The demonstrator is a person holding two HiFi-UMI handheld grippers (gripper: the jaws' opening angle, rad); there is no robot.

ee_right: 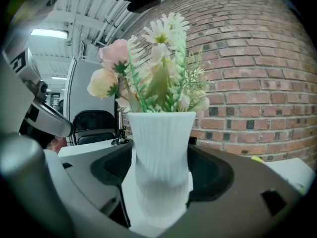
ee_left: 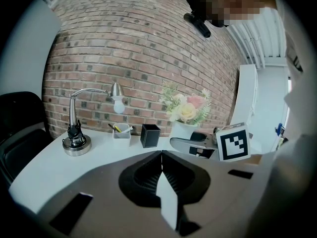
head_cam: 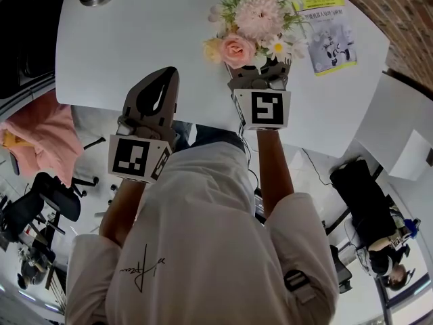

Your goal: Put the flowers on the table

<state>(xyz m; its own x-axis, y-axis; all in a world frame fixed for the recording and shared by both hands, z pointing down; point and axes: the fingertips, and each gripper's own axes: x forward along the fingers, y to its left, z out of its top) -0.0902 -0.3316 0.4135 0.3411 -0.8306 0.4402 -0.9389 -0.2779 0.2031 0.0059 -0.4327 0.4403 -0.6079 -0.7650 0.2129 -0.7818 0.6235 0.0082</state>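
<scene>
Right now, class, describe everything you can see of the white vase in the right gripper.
The white vase is ribbed lengthwise and matte, perhaps ceramic, narrowing at a waist below a wider rim. It stands upright, clamped between the fingers of the right gripper, over the white table. Pink, peach and white flowers with greenery fill it. Its base is blurred.

In the head view the flowers [head_cam: 254, 19] run off the top edge, and the vase [ee_right: 159, 152] under them is hidden by blooms and the right gripper [head_cam: 260, 73]. In the right gripper view the vase's foot is blurred and lost against the gripper's body, so whether it touches the desk [head_cam: 135, 32] cannot be told. Right of the flowers, print on the leaflet [head_cam: 328, 32] is too small to read.
</scene>
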